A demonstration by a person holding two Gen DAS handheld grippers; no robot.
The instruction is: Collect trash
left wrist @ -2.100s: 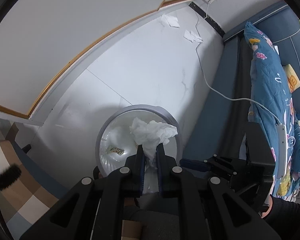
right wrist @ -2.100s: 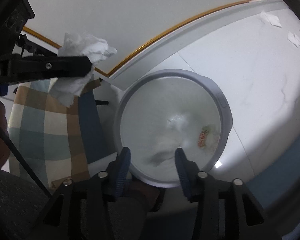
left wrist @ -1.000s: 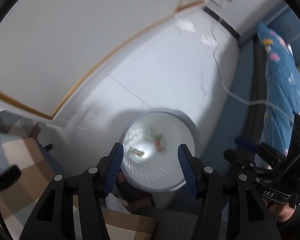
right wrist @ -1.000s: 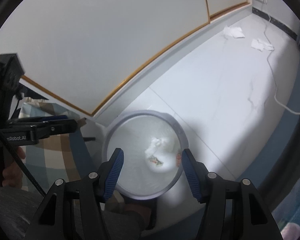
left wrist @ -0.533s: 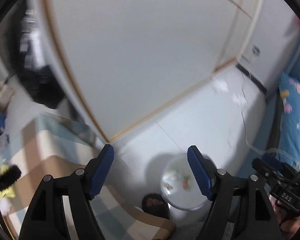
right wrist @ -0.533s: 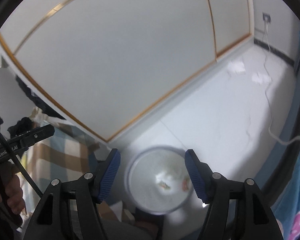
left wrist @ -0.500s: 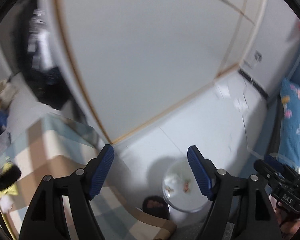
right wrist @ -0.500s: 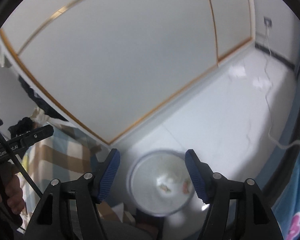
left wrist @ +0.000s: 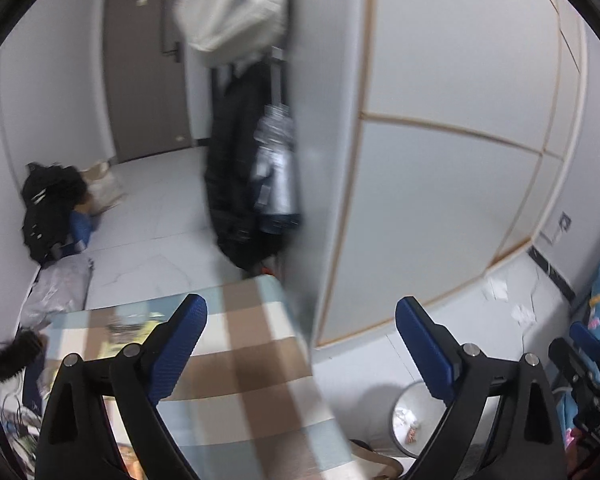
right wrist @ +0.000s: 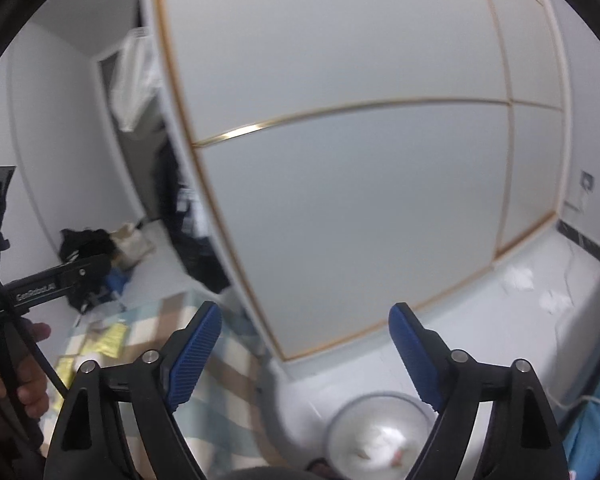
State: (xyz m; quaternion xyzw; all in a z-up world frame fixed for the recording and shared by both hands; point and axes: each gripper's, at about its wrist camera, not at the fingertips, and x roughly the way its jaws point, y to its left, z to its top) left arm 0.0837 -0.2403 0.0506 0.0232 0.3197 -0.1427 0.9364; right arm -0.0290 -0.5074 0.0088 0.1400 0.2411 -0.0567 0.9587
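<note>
**Lifting away from the bin with both grippers empty**

Rising off the drop, you now have both tools up and looking out across the room instead of straight down. Your left gripper [left wrist: 301, 318] carried a crumpled tissue two seconds ago; that tissue is gone from between its pads, and its jaws are opening wide with nothing between them. Your right gripper [right wrist: 305, 328] is the same: jaws opening, spread broad, nothing held.

Nearest to you, below and just right of the left jaws, the trash bin [left wrist: 410, 420] has shrunk to a small circle low in the view, where a second ago it filled the gap between the pads. White tissue and a reddish scrap lie inside it. In the right wrist view the bin sits below the jaws, partly behind the right finger. So that delivery looks finished.

Under the left jaws, the checked cloth [left wrist: 256, 364] has come into view, with yellowish items lying on it near the left finger; blur hides what they are.

Farther out, beyond the right finger of each tool, two white tissue pieces [right wrist: 518, 279] remain on the pale floor by the wardrobe's base, well apart from the bin. Judging from this, those are your next pickups. Open jaws suit that approach.
</note>
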